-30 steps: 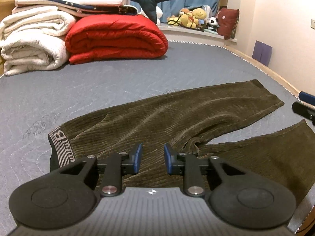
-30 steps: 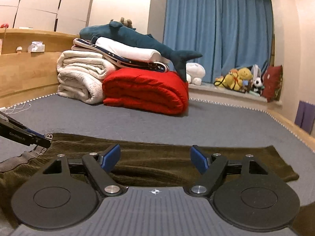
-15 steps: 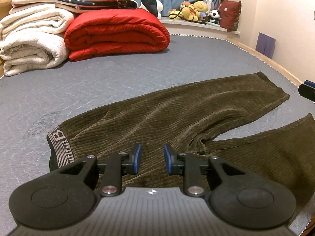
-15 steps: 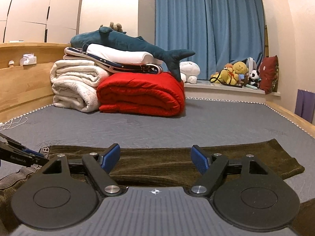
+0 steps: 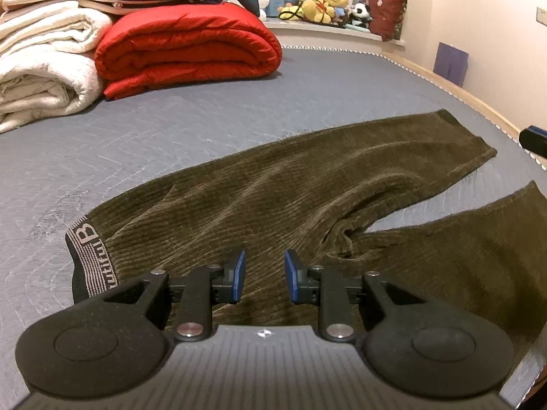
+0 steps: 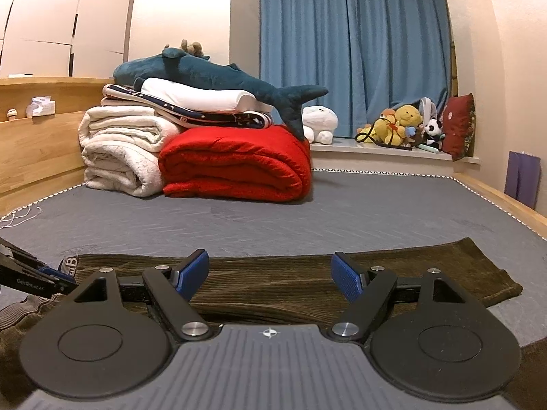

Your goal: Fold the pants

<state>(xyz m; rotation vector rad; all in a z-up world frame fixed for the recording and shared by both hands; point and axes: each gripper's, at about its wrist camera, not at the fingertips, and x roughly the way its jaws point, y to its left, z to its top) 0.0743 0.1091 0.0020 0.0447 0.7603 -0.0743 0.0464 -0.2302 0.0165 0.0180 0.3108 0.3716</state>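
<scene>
Dark olive corduroy pants (image 5: pixel 307 188) lie flat on the grey mattress (image 5: pixel 171 130), with the striped waistband (image 5: pixel 87 256) at the left and both legs spread to the right. My left gripper (image 5: pixel 263 276) hovers over the seat of the pants near the waistband, its blue pads a narrow gap apart with nothing pinched. My right gripper (image 6: pixel 270 273) sits low over the pants (image 6: pixel 273 290) near the leg end; its jaws are wide and closing, with no cloth between them. In the right wrist view the left gripper (image 6: pixel 30 276) shows at the left edge.
Folded white blankets (image 6: pixel 119 150), a red duvet (image 6: pixel 239 164) and a blue plush shark (image 6: pixel 212 75) are stacked at the head of the bed. Soft toys (image 6: pixel 400 126) line the window sill. A wooden bed rim (image 5: pixel 427 75) runs along the right.
The left wrist view has tipped down a little, so the bedding pile sits higher in frame. The right wrist view has rolled level. The pants lie as before.
</scene>
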